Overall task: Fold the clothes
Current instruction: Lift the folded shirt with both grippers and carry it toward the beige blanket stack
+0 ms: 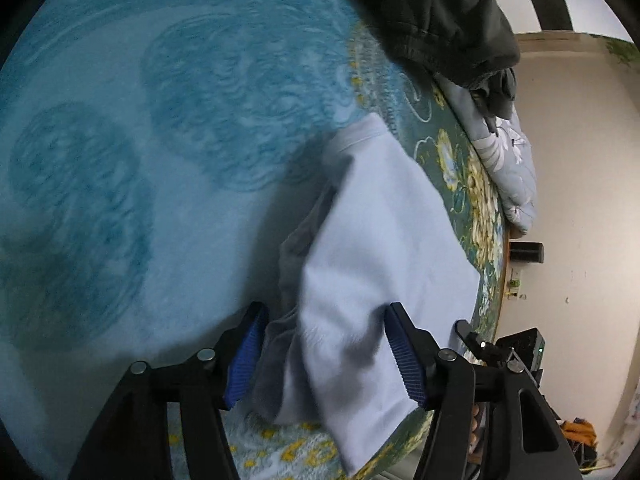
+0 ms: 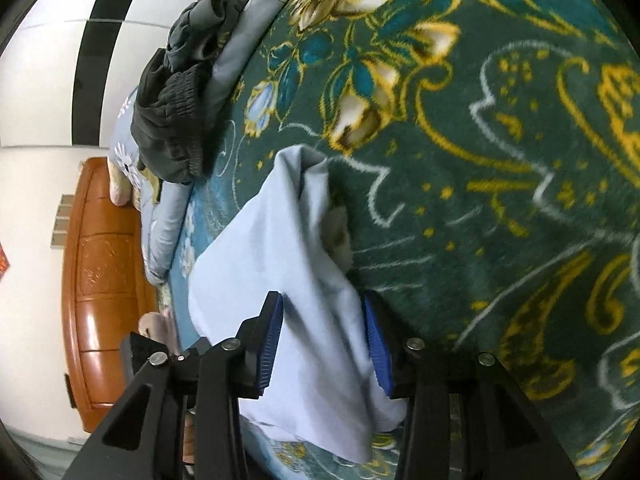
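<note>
Nearest my left camera, the left gripper (image 1: pixel 326 354) has its jaws released, spread either side of the pale blue garment (image 1: pixel 372 264) without pinching it. I judge the fold is laid and I'm letting go. The garment lies on the bed's blanket (image 1: pixel 120 160), running toward one o'clock. On the right camera, the right gripper (image 2: pixel 322 344) is likewise slack around the cloth's bunched edge. Dark clothes (image 2: pixel 176 120) wait at eleven o'clock, presumably next.
</note>
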`<state>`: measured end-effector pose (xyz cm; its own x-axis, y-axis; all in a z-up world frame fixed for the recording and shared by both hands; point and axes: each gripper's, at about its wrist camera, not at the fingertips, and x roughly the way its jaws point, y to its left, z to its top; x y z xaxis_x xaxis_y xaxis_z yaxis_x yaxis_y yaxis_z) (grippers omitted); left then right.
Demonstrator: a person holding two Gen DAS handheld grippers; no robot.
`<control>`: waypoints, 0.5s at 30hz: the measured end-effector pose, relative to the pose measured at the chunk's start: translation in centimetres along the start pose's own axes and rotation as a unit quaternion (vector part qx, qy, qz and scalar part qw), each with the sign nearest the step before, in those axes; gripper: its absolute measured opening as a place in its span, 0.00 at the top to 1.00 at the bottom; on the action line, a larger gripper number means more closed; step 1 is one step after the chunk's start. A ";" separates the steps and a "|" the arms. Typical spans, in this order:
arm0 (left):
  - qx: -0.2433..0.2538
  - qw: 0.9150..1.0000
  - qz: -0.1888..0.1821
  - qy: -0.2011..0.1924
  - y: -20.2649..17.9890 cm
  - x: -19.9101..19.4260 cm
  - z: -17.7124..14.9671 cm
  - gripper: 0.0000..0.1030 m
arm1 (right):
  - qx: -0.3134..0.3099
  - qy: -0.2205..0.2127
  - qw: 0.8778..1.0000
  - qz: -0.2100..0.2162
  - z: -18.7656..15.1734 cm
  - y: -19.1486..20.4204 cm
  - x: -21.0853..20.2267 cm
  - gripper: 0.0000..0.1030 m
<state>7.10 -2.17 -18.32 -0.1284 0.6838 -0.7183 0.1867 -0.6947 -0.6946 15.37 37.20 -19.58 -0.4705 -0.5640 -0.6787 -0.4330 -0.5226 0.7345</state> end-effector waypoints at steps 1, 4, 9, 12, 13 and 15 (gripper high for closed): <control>0.006 1.000 -0.003 0.001 -0.2 0.2 0.1 0.39 | 0.000 0.001 1.000 0.002 -0.2 0.2 0.2 0.58; 0.021 1.000 -0.019 0.012 -0.8 0.4 0.0 0.48 | 0.003 0.002 1.000 0.007 -0.8 0.9 0.9 0.58; 0.049 0.998 -0.021 0.022 -1.7 0.9 -0.7 0.73 | 0.007 -0.002 1.000 -0.011 -1.3 2.4 1.4 0.74; 0.059 0.998 -0.031 0.008 -2.4 0.0 -0.9 0.76 | -0.001 -0.006 1.000 -0.014 -1.4 3.5 0.9 0.88; 0.065 0.997 -0.035 0.003 -2.7 -0.3 -1.0 0.77 | -0.005 -0.008 1.000 -0.012 -1.4 3.9 0.6 0.88; 0.076 0.996 -0.045 -0.009 -3.3 -1.2 -1.2 0.77 | -0.012 -0.014 1.000 -0.004 -1.3 4.7 0.1 0.89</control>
<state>7.80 -0.41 -15.12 -0.1560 0.7417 -0.6523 0.0235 -0.6574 -0.7531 14.28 33.88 -16.19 -0.4874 -0.5420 -0.6846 -0.4183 -0.5432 0.7279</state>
